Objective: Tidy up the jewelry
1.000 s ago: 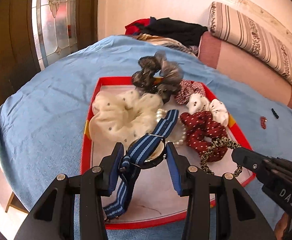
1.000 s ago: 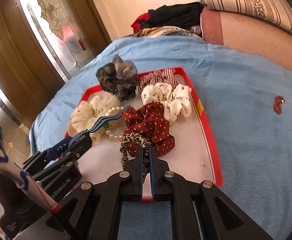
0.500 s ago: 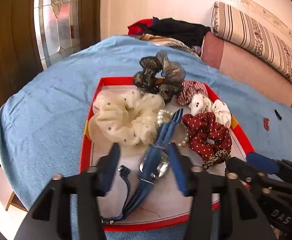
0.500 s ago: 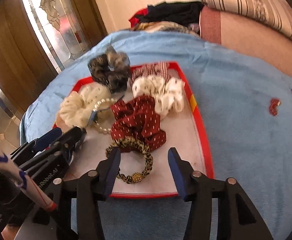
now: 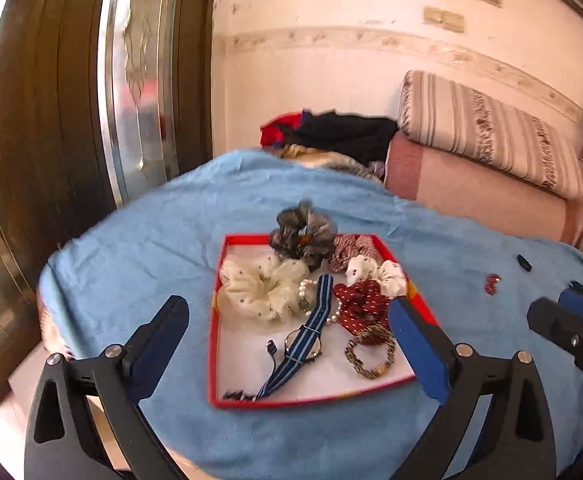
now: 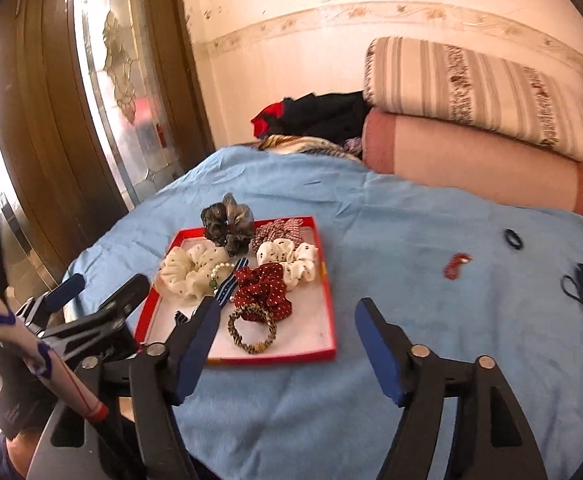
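Observation:
A red-rimmed tray [image 5: 213, 344] [image 6: 328, 300] lies on the blue cloth. In it lie a blue striped watch [image 5: 305, 344], a leopard-print hair band [image 5: 370, 354] [image 6: 252, 332], a pearl bracelet [image 5: 306, 288] and several scrunchies: cream [image 5: 259, 286], dark red [image 5: 361, 306] [image 6: 265, 286], white spotted [image 6: 289, 258] and grey [image 5: 303, 232]. My left gripper [image 5: 287, 344] is open and empty, held back above the tray's near side. My right gripper [image 6: 287, 340] is open and empty, near the tray's front right corner.
On the cloth right of the tray lie a small red piece [image 6: 456, 265], a black ring [image 6: 513, 238] and a dark blue piece [image 6: 581, 286]. Clothes [image 6: 315, 116] and striped cushions [image 6: 475, 92] lie behind. A wooden door [image 5: 51, 120] stands left.
Both grippers let go and opened, then drew back and up from the tray. The watch and the leopard band now lie in the tray.

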Tool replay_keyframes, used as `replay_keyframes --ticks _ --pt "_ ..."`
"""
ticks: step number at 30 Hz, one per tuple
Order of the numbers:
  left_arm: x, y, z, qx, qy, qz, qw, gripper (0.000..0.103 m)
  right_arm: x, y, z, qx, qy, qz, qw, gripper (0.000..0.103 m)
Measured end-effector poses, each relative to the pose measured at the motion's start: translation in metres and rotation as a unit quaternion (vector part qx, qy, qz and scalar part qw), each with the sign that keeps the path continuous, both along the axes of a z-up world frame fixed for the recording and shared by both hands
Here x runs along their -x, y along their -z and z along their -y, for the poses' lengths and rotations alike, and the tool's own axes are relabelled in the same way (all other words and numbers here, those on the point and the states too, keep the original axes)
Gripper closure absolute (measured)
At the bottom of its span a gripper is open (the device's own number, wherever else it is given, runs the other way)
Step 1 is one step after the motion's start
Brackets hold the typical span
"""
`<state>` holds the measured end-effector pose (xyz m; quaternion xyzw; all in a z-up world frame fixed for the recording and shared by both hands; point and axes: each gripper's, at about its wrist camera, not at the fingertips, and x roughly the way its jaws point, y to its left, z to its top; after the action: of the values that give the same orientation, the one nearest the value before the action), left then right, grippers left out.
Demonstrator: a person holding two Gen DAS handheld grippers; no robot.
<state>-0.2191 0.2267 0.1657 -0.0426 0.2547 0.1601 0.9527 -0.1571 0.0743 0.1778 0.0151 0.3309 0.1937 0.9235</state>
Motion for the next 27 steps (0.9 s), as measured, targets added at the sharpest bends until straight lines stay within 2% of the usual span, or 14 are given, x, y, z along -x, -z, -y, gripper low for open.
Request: replay_keyframes --ticks 2,8,13,16,21,27 --pt "0.021 -0.017 0.011 -0.026 -0.011 0.006 0.9996 0.000 0.015 -0.008 0.008 -0.005 0.000 0.005 1.000 0.018" --pt "0.067 -0.047 0.027 -0.048 -0.010 -0.007 0.9988 0.000 0.065 -0.018 0.020 -0.004 0.013 0.000 1.000 0.012" --pt "0.095 -0.046 0.026 -0.030 -0.035 -0.022 0.9987 0.000 0.092 -0.030 0.017 0.005 -0.001 0.024 1.000 0.012" --pt "0.101 -0.043 0.024 -0.047 -0.047 -0.034 0.9972 0.000 0.104 -0.033 0.011 0.006 -0.010 0.040 0.999 0.012" --pt "0.108 -0.044 0.022 -0.060 -0.062 -0.027 0.9959 0.000 0.111 -0.034 -0.002 0.020 -0.028 0.050 0.998 0.012" --pt "0.107 -0.043 0.018 -0.047 -0.057 -0.030 0.9968 0.000 0.111 -0.031 -0.006 0.026 -0.033 0.049 0.998 0.012"
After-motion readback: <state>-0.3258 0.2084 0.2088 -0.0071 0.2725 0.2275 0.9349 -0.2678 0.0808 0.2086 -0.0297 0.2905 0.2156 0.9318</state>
